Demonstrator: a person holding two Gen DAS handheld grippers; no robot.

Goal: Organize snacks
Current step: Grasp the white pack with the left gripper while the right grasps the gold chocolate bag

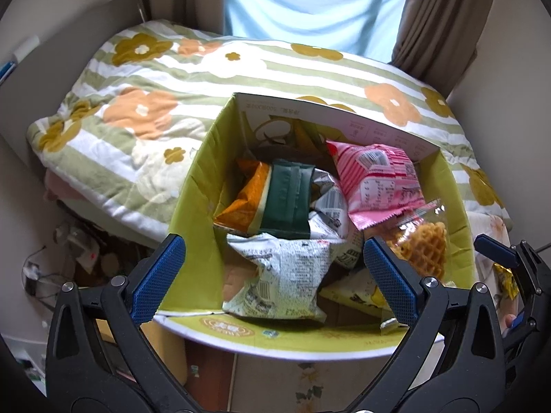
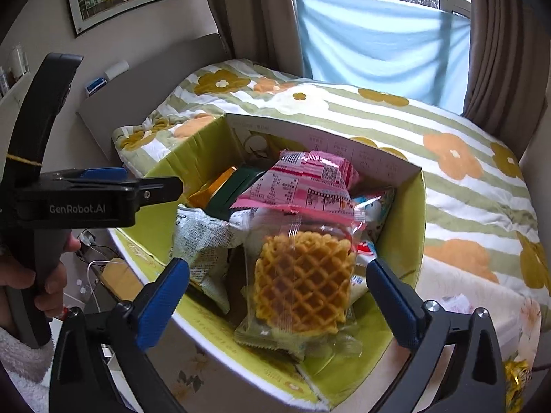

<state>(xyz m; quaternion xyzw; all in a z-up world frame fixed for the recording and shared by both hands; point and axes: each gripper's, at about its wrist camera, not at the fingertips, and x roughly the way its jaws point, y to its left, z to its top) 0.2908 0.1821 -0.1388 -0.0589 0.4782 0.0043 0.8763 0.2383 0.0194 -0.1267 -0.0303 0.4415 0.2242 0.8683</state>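
Bed: the floral striped quilt (image 1: pixel 213 79) fills the space behind your work, running back to the brown curtains (image 2: pixel 248 17) and the pale blue cloth (image 2: pixel 378 41) over the window.
Box: your green cardboard box (image 1: pixel 193 186) sits open-topped at the near edge of the bed, flaps up, with the snacks piled loosely inside.
Left gripper: your left gripper (image 1: pixel 275 272) hovers over the near side of the box with its jaws spread wide; nothing sits between the blue pads (image 1: pixel 158 275).
Right gripper: your right gripper (image 2: pixel 279 292) hangs over the box's right half, jaws released and parted, with the waffle packet between the pads but touching neither.
Pink packet: the pink snack bag (image 1: pixel 378 182) lies tilted toward the far right of the pile.
White packet: the white printed bag (image 1: pixel 286 275) rests at the near side, just ahead of your left fingers.
Green packet: the dark green pack (image 1: pixel 287 203) stands in the middle, leaning on the orange bag (image 1: pixel 248 199) to its left.
Waffle packet: the clear waffle packet (image 2: pixel 303 282) rests on the heap in the box's near right corner, leaning up.
Left hand: your left hand (image 2: pixel 31 275) is wrapped round its gripper's handle.
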